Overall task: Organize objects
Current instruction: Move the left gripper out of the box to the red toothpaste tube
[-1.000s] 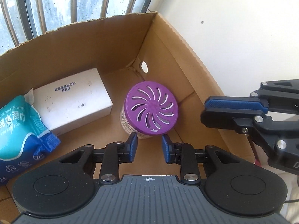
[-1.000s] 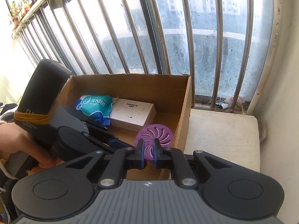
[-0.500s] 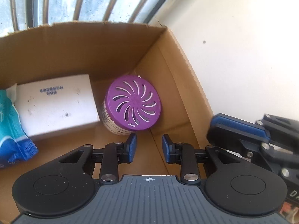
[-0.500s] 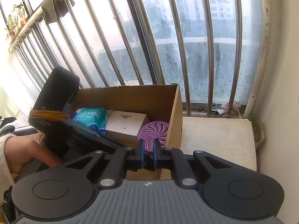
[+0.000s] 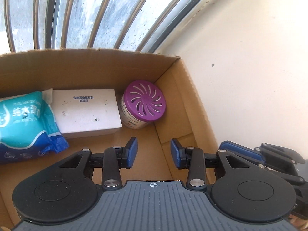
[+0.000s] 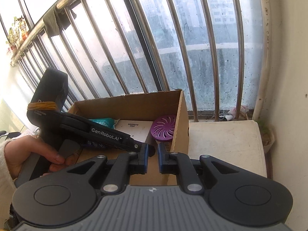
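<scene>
1. Now the left gripper (image 5: 154, 153) hangs above the near right part of the cardboard box (image 5: 184, 104); its jaws are opening, and nothing is between the blue pads (image 5: 132, 152).
2. Inside the box, three things lie in a row along the far wall. The purple-lidded round container (image 5: 144, 104) stands in the far right corner, tilted so that its slotted lid faces the camera, and it is close to the right wall.
3. Just beside it, and touching or almost touching it, lies the white box (image 5: 84, 111) with a line of dark print on top.
4. At the left edge of the white box lies the blue and teal wipes pack (image 5: 25, 127); it overlaps the white box a little.
5. The right gripper (image 6: 152, 159) is nearly closed, with only a narrow gap between its pads, and it holds nothing. It hovers at the near right corner of the box, outside the right wall.
6. In the right wrist view, a hand (image 6: 32, 156) with a light sleeve holds the handle of the left gripper.
7. To the right of the box is a white surface (image 6: 223, 142), and behind it are the window bars (image 6: 213, 57).
</scene>
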Demonstrator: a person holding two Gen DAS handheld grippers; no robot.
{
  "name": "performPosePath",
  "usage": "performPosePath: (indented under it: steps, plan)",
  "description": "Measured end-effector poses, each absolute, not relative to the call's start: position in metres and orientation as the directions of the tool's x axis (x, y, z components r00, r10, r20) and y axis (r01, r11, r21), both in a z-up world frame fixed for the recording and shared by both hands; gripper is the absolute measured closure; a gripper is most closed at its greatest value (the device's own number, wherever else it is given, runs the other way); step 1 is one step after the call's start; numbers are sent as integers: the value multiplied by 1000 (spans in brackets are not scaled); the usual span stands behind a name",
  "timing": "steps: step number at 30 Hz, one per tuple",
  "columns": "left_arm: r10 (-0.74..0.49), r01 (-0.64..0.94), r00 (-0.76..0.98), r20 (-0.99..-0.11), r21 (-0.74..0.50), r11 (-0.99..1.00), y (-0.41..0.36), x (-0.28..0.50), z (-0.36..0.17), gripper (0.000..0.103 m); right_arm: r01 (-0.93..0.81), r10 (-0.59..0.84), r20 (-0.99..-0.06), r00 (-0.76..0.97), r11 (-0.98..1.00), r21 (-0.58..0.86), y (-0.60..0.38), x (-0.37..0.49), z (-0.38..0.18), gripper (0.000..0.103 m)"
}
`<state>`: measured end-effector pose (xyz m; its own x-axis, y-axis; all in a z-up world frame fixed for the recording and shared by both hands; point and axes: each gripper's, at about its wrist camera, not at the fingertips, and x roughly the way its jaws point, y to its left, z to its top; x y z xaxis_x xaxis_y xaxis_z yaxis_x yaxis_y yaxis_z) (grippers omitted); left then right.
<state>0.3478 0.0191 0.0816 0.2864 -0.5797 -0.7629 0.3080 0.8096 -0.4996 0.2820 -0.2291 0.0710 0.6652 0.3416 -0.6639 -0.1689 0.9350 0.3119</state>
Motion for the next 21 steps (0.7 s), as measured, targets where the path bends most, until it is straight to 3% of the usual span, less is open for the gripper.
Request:
performPosePath:
  steps: [4, 8, 13, 21]
  plan:
    - [-543, 406, 405, -735, -388, 827, 43, 294, 124, 45, -192, 361, -615, 701, 926, 325, -228, 244, 80, 90]
    - [-477, 477, 533, -699, -218, 852, 71, 225, 139, 37, -250, 407, -574, 710, 909, 334, -220, 200, 84, 90]
    - [-434, 483, 586, -684, -136, 865, 102, 155, 119, 35, -326, 413, -580, 702, 911, 254, -195, 150, 79, 86]
    - [-435, 452, 580, -688, -173, 875, 127, 106, 36, 35, -386, 470, -615, 633, 880, 275, -155, 106, 19, 83]
